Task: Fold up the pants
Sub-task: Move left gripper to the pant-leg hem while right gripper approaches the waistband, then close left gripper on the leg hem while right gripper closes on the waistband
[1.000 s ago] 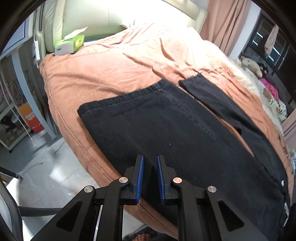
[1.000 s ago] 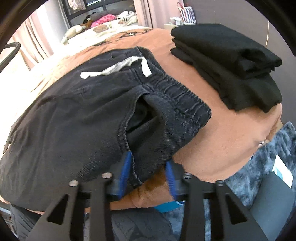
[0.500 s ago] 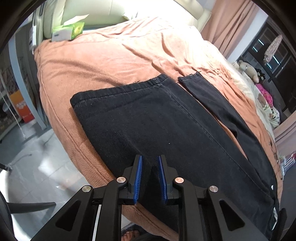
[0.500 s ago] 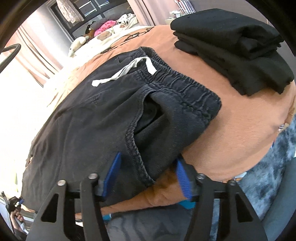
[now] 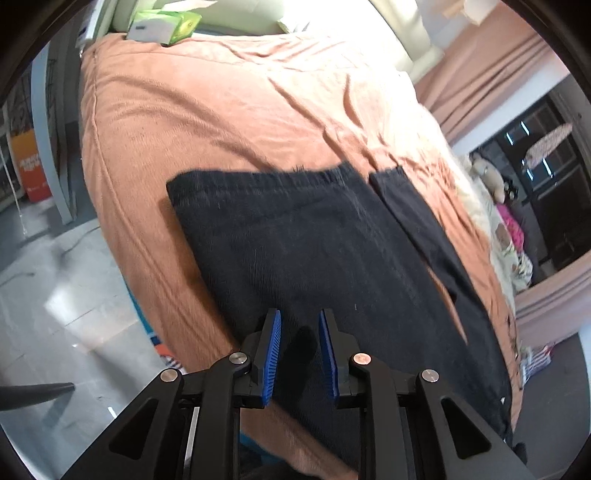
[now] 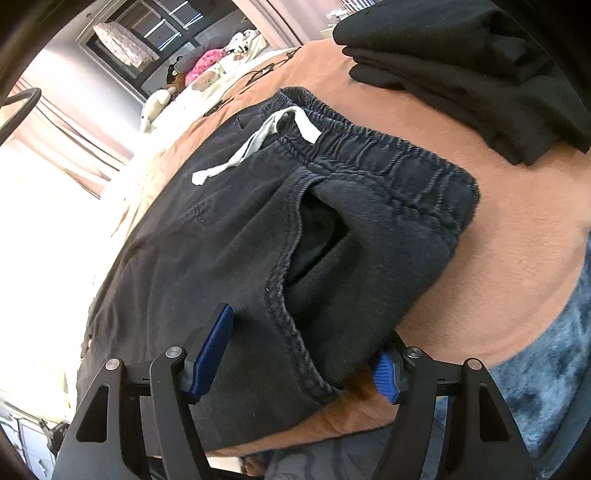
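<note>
Black pants lie flat on an orange bed cover. In the left wrist view their two legs [image 5: 332, 251] run away from me, hems at the far end. My left gripper [image 5: 299, 343] hovers over the near leg, jaws a little apart, holding nothing. In the right wrist view I see the waist end [image 6: 332, 206] with elastic band, white drawstring [image 6: 251, 147] and a gaping side pocket. My right gripper [image 6: 306, 347] is open wide, its jaws astride the pocket edge, not clamped on it.
A stack of folded black clothes [image 6: 461, 62] sits at the bed's far right corner. A green tissue box [image 5: 162, 24] lies near the headboard. The bed edge [image 5: 122, 229] drops to a tiled floor on the left. Soft toys [image 6: 207, 70] lie beyond.
My right gripper has opened wider and let go of the waist edge it was pinching. My left gripper has moved further over the pant leg, jaws slightly wider apart.
</note>
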